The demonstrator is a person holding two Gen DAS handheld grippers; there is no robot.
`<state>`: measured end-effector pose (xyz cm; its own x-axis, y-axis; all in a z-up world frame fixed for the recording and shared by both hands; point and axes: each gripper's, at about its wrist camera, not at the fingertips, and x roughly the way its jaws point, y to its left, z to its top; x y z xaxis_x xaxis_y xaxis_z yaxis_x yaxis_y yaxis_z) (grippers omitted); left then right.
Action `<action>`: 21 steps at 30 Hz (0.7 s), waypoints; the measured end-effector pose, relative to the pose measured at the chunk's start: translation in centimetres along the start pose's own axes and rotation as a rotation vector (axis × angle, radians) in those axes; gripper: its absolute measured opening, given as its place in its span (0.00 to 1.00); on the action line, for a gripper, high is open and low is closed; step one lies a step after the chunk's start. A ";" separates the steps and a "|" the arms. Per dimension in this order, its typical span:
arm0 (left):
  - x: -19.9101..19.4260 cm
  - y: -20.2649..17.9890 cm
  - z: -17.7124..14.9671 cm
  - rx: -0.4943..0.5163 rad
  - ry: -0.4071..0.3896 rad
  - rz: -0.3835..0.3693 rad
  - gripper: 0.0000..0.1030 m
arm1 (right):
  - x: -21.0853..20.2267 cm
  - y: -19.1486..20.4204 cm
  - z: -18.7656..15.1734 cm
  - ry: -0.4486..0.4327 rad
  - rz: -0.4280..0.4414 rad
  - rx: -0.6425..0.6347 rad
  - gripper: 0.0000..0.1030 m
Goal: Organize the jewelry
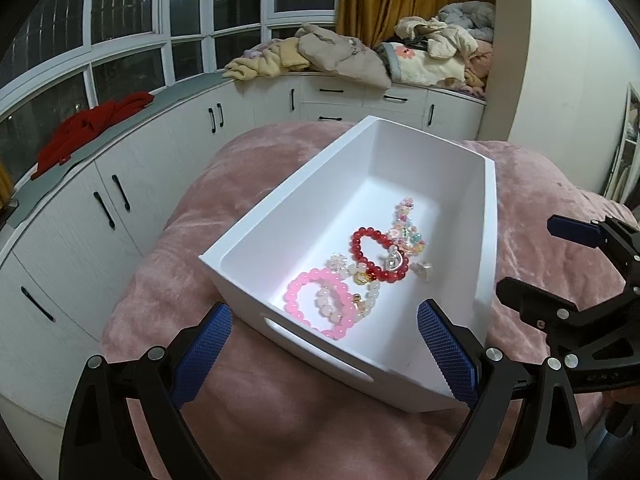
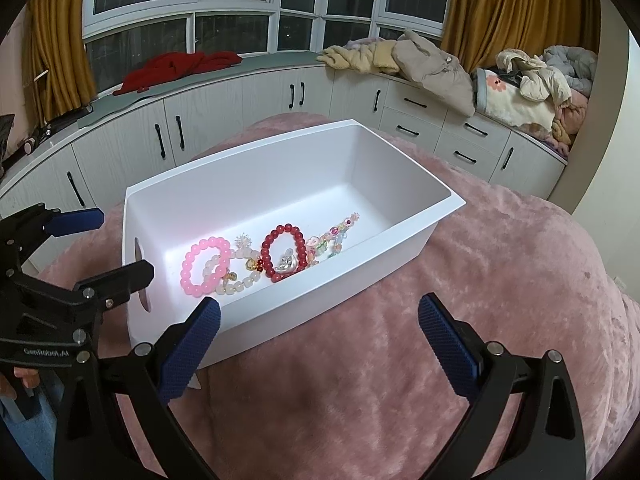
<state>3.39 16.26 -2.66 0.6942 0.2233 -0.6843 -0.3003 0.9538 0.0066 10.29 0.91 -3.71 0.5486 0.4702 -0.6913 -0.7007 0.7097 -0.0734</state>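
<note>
White plastic bin (image 1: 486, 216) sits on pink plush bed cover (image 1: 280, 432); pink bead bracelet (image 2: 204, 266), red bead bracelet (image 2: 284, 252), pale bead strand (image 2: 240, 286), multicolour charm string (image 2: 336, 236) bunched at near end, touching and overlapping. Left gripper (image 1: 324, 356) spread wide, empty, at bin's handle end. Right gripper (image 2: 320, 352) also spread wide, empty, beside long wall. Risks: overlapping pieces lift together; round beads slip from pads; soft bedding lets bin tilt if rim pushed.

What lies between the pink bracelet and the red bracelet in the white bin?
In the right wrist view, a pale white bead bracelet with a gold charm lies between the pink bracelet and red bracelet.
</note>
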 end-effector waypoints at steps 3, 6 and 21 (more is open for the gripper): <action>0.0 -0.2 0.0 0.004 0.003 -0.003 0.92 | -0.1 -0.1 0.0 0.000 0.000 0.003 0.95; 0.1 -0.1 0.1 0.002 0.008 -0.001 0.92 | -0.1 -0.1 0.0 -0.001 -0.001 0.006 0.95; 0.3 0.5 0.0 -0.021 0.023 0.022 0.92 | -0.2 -0.3 -0.1 0.001 -0.001 0.006 0.95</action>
<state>3.48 16.82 -2.89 0.6721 0.2393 -0.7007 -0.3292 0.9443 0.0067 10.35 0.59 -3.59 0.5487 0.4687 -0.6923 -0.6974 0.7133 -0.0698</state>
